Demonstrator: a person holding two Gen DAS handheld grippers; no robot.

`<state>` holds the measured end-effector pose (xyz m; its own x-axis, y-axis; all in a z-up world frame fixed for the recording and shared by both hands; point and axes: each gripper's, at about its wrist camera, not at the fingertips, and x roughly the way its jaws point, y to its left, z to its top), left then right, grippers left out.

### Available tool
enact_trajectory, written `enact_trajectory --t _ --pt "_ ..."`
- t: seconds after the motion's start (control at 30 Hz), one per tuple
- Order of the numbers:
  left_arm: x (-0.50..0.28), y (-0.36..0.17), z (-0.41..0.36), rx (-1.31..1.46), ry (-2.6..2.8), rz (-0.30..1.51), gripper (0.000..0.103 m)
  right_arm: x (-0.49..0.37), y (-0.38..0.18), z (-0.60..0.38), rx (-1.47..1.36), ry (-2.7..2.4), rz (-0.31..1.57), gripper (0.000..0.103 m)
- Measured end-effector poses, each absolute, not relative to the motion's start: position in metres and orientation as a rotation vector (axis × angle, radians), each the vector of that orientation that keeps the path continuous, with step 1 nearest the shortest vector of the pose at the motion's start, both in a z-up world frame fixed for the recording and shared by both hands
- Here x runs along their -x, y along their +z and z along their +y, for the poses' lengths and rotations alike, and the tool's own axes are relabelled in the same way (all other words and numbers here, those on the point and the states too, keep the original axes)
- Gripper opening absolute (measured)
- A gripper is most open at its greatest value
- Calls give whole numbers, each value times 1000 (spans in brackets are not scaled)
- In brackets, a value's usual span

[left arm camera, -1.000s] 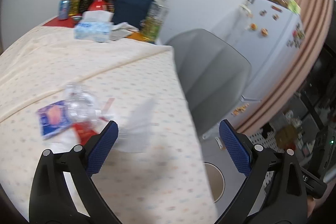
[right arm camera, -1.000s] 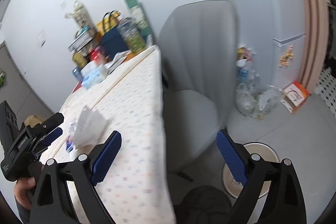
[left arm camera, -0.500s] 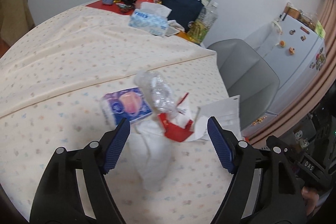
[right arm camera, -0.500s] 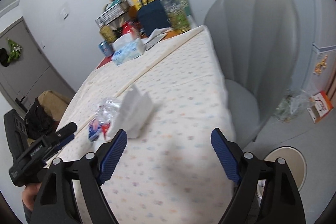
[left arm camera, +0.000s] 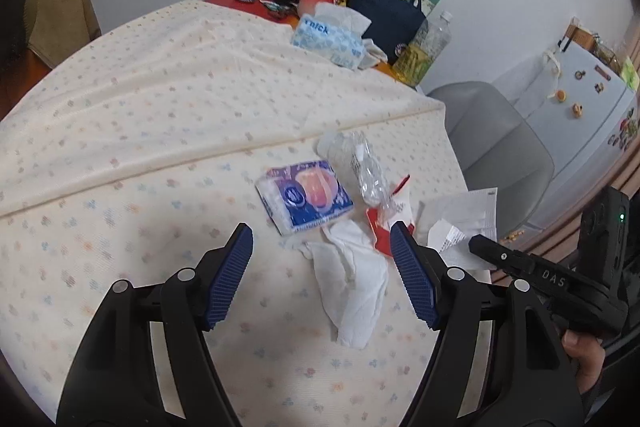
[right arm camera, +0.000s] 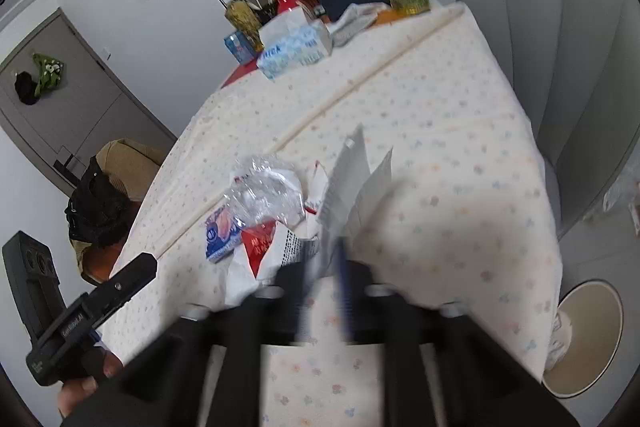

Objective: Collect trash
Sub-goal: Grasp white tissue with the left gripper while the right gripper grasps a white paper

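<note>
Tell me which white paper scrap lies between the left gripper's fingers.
The crumpled white tissue; the flat receipt lies outside the left gripper, pinched by the right gripper.

One crushed clear bottle [left arm camera: 366,169], one blue snack wrapper [left arm camera: 306,197], one white tissue [left arm camera: 352,283], one red-white wrapper [left arm camera: 380,223], one paper sheet [left arm camera: 460,223], one tissue box [left arm camera: 330,41].

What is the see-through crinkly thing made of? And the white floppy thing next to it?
The clear crumpled wrapper looks like thin plastic film: you can see the tablecloth through it, and its creases shine. The white tissue looks like soft paper, dull and limp, lying in loose folds. It could be thin cloth, but paper seems likelier.
</note>
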<state>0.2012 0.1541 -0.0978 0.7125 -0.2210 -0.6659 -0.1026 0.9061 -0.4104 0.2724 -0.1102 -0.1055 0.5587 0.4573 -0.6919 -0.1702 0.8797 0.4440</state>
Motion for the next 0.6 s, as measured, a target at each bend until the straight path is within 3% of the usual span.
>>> enact_trajectory --t 0.33,0.43,0.47,0.5,0.57,0.6 --pt "-213 -134 104 352 -99 880 71 -237 -97 -149 -350 322 847 2" --pt "-217 -140 88 264 -51 896 64 -229 -97 -164 -372 313 837 2" --pt "-217 -141 83 225 -20 899 56 -227 -96 -170 -381 308 831 2" --pt "-217 -141 82 210 -6 900 37 -224 -96 -175 -391 303 826 2" --pt "-216 -141 84 218 2 913 13 -221 -97 -183 -407 298 820 2" --pt "-214 -140 86 235 0 917 10 -219 -97 -187 -414 296 818 2"
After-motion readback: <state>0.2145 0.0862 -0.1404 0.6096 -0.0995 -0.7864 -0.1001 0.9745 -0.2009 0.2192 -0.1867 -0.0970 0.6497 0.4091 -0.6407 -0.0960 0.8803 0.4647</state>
